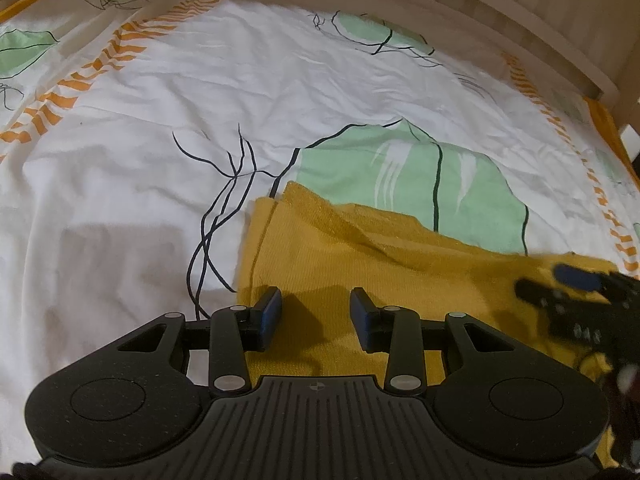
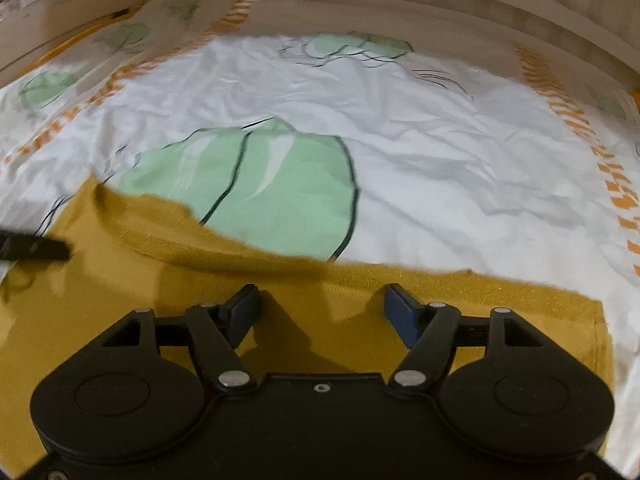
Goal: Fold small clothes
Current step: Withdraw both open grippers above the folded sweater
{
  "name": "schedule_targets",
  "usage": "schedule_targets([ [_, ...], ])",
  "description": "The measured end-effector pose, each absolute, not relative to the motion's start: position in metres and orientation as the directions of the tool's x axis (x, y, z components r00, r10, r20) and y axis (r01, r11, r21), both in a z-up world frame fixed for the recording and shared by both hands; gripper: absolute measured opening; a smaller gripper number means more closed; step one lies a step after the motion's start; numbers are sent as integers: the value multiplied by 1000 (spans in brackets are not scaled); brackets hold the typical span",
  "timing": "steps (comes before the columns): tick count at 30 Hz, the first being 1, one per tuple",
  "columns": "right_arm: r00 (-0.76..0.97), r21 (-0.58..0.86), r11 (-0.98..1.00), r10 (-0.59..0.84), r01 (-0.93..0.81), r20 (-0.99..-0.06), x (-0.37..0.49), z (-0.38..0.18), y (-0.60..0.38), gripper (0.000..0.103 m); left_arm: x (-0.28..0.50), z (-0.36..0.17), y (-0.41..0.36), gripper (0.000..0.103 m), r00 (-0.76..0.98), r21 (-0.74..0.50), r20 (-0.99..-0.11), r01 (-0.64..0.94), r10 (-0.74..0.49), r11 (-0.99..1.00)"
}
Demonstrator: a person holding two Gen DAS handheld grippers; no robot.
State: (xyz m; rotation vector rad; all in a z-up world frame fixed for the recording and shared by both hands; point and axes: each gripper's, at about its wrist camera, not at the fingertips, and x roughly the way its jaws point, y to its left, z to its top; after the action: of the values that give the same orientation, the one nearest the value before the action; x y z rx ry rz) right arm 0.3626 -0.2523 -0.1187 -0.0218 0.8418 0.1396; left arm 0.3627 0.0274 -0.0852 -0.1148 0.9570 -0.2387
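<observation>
Mustard knit garment (image 1: 344, 256) lies across the lower frame on the printed bedsheet (image 1: 160, 120). Left tongs (image 1: 316, 312) and right tongs (image 2: 320, 308) both hover over it, spread apart and gripping nothing.

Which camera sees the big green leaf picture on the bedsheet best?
The right wrist view: the green leaf print lies nearly whole, though blurred. In the left wrist view the mustard-yellow knitted garment covers its lower part.

White bedsheet (image 1: 280, 80) with green leaf prints and orange borders; pale wooden bed frame (image 1: 500, 12) behind.
</observation>
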Motion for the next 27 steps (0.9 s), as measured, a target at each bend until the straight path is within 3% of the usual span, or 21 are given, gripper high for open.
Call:
schedule_targets([
  [11, 703, 190, 982, 128, 11, -700, 322, -86, -320, 73, 361, -81, 26, 37, 547, -210, -797, 145, -255, 967],
  [21, 634, 351, 912, 145, 211, -759, 237, -98, -405, 91, 351, -79, 9, 37, 526, -205, -808, 168, -263, 964],
  [27, 628, 462, 856, 231, 233, -744, 224, -113, -422, 94, 340, -74, -15, 37, 470, -207, -835, 215, -287, 954],
])
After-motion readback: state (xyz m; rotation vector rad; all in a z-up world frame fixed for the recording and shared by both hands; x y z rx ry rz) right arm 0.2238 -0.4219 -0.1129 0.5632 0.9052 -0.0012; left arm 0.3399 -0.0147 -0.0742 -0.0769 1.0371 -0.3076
